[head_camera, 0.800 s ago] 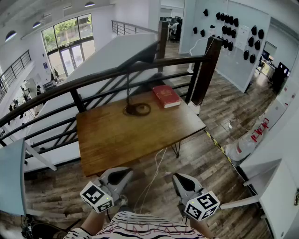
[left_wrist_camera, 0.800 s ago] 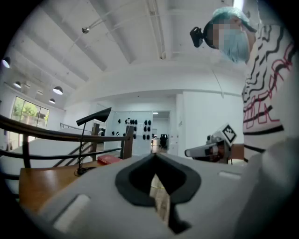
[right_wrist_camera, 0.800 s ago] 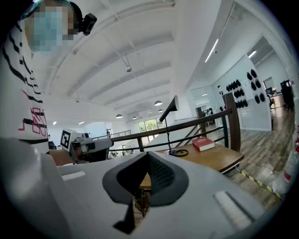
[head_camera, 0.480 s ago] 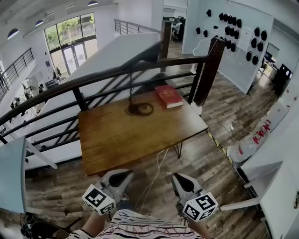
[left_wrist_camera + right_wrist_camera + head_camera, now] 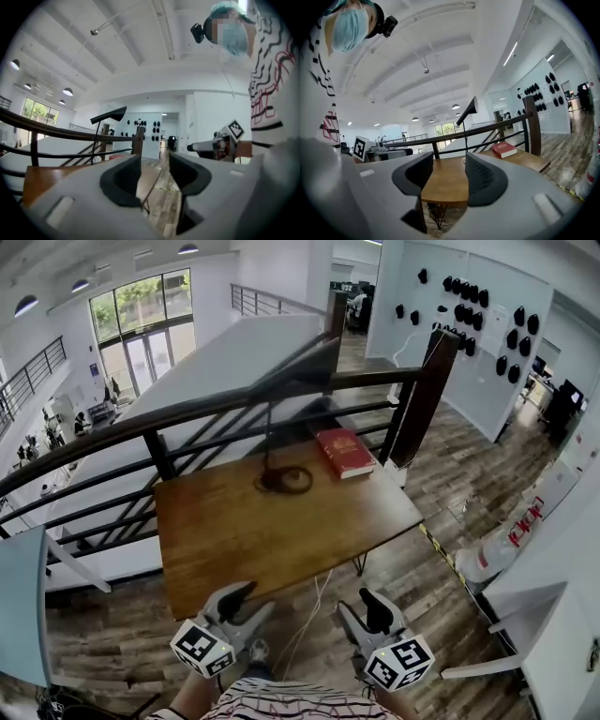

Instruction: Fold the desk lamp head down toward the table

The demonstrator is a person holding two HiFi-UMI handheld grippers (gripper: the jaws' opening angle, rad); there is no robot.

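A black desk lamp stands at the far side of the wooden table (image 5: 262, 535), its round base (image 5: 284, 481) on the wood and a thin stem rising to a long dark head (image 5: 302, 360) that is tilted upward. Both gripper views show the head raised too (image 5: 108, 114) (image 5: 468, 111). My left gripper (image 5: 251, 602) and right gripper (image 5: 362, 608) hover short of the table's near edge, well away from the lamp. Both stand open with nothing between the jaws (image 5: 154, 164) (image 5: 449, 171).
A red book (image 5: 345, 453) lies at the table's far right corner. A dark railing (image 5: 216, 407) with a thick post (image 5: 420, 399) runs just behind the table. A pale cable (image 5: 317, 601) hangs from the near edge to the wooden floor.
Both grippers sit slightly lower and closer together in the head view, and the left one has turned. The lamp and the book have not moved.
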